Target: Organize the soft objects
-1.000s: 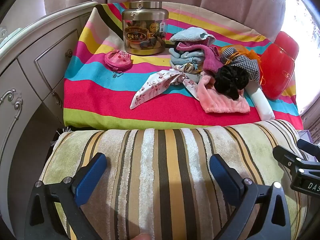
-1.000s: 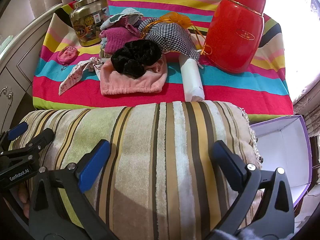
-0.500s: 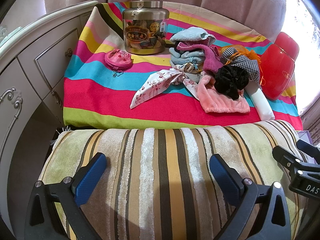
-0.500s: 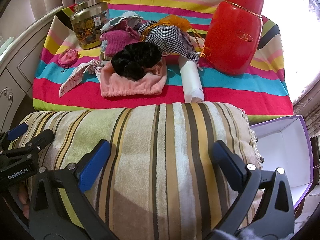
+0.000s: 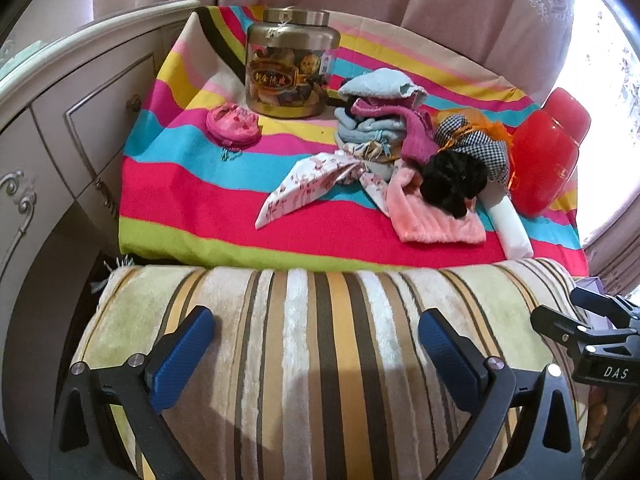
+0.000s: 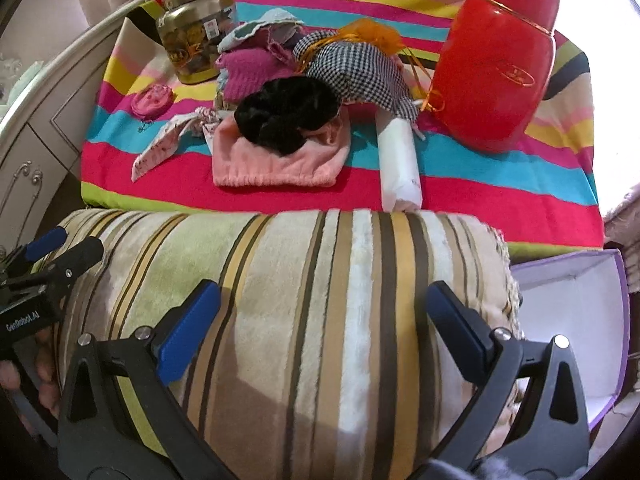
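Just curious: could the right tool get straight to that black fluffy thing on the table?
Probably not directly. The right tool hangs open over the big striped cushion, which lies between it and the black fluffy thing. It would likely need to reach over the cushion.

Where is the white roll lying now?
In the right wrist view, the white roll lies on the striped cloth, between the pink hat and the red container.

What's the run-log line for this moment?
left hand-held gripper: open, over striped blanket | right hand-held gripper: open, over blanket | clothes pile: untouched
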{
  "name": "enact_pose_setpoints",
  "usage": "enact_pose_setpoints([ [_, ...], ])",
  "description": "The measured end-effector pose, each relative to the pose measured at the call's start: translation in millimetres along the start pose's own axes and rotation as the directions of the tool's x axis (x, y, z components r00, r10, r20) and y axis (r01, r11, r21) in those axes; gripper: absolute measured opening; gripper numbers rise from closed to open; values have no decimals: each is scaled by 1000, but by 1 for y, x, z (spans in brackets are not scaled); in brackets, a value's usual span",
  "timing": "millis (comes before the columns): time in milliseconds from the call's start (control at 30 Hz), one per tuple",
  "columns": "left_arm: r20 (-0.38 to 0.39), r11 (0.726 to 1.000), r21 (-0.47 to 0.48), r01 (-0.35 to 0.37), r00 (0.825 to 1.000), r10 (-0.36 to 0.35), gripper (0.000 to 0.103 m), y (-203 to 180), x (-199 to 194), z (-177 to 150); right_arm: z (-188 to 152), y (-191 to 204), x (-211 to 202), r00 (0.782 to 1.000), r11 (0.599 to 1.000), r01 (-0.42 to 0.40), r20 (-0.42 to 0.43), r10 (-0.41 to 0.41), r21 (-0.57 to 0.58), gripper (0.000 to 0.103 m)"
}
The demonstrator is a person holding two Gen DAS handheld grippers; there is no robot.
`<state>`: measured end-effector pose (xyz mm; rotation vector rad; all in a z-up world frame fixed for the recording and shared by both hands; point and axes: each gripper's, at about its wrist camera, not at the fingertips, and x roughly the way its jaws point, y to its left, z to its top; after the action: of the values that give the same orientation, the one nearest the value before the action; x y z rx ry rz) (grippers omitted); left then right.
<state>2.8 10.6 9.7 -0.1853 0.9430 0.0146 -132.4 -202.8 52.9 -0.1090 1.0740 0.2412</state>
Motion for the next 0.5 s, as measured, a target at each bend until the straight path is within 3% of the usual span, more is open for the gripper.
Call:
enact_pose_setpoints([
  [167,16,999,-9,31,999,-31,93,1,5,15,17,-25,12,1000,997,22,3,-22,68,103],
  [500,51,997,12,70,996,-71,86,-13,16,46,65,-63,56,999,990,54,-13,-53,127,102],
])
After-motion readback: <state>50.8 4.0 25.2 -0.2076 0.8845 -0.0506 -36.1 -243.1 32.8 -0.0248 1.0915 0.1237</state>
